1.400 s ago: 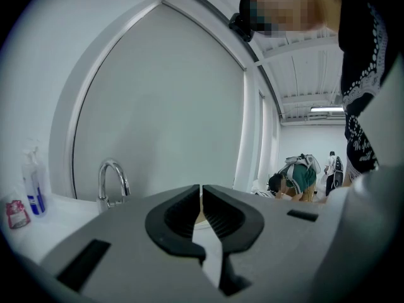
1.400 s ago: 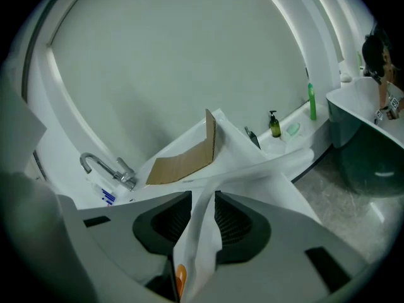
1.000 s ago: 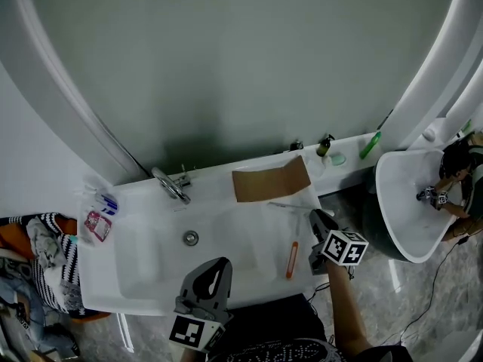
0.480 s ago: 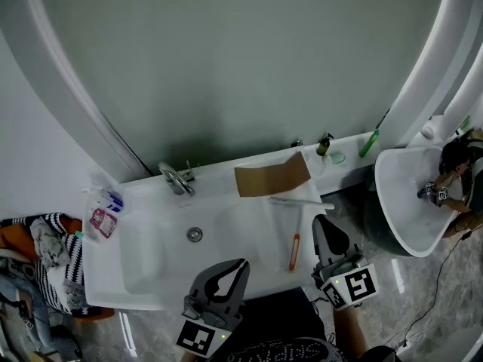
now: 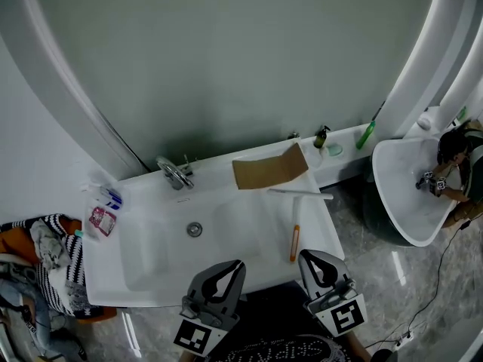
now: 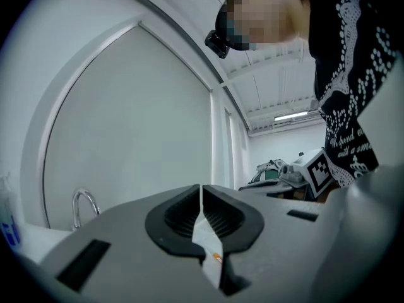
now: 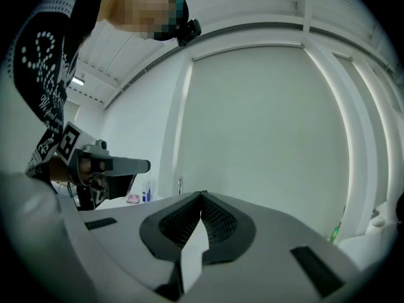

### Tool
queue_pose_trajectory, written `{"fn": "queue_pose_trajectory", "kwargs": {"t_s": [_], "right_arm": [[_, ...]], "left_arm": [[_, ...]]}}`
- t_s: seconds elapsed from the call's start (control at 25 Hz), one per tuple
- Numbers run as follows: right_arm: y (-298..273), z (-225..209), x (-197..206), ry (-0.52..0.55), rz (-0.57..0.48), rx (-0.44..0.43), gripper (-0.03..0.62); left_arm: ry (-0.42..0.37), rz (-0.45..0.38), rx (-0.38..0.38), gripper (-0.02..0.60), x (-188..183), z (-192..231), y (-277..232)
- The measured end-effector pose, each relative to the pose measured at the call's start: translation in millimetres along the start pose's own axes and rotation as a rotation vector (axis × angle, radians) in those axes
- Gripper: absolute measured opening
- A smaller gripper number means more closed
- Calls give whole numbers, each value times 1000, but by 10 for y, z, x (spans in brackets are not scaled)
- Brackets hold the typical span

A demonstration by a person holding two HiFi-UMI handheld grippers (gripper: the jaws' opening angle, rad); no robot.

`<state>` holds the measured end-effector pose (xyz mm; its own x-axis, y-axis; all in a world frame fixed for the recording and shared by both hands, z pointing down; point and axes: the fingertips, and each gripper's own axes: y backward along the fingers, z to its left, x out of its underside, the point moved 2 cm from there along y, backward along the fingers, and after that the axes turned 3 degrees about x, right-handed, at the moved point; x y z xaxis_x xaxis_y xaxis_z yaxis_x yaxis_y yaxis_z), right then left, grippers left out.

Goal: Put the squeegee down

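Note:
The squeegee lies flat on the white counter right of the basin, its orange handle [image 5: 293,243] toward me and its pale blade [image 5: 299,193] across the far end. My right gripper [image 5: 305,256] hovers at the counter's front edge, just right of the handle and apart from it, jaws shut on nothing. Over the front edge to the left sits my left gripper [image 5: 235,265], also shut and empty. In the left gripper view the jaws [image 6: 201,189] meet tip to tip. The right gripper view shows its jaws [image 7: 202,195] closed the same way.
A chrome faucet [image 5: 173,173] and drain [image 5: 195,230] mark the basin. A brown cardboard sheet [image 5: 270,170] leans behind the squeegee. A small dark bottle [image 5: 321,137] and green bottle [image 5: 366,135] stand on the back ledge. Packets [image 5: 101,220] lie at left; a second basin [image 5: 407,194] is at right.
My right gripper has drawn back from beside the squeegee handle toward the front edge of the counter. The squeegee stays lying where it was. The left gripper has barely shifted.

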<state>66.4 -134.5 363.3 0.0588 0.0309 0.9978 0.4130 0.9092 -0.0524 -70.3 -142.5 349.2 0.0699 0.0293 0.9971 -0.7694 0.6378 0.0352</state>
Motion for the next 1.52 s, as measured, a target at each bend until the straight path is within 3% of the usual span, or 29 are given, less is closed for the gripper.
{"fn": "queue_pose_trajectory", "kwargs": {"t_s": [0.2, 0.44, 0.72, 1.52], "right_arm": [[-61, -81, 99, -9, 62, 19, 20], [-67, -95, 60, -6, 41, 34, 20], [-81, -32, 167, -8, 66, 17, 20], [-120, -3, 235, -20, 106, 27, 20]], "left_arm": [[3, 46, 43, 17, 108, 140, 8], [49, -12, -46, 17, 16, 396, 216], [59, -42, -78, 17, 9, 476, 264], [68, -36, -52, 17, 26, 486, 206]]}}
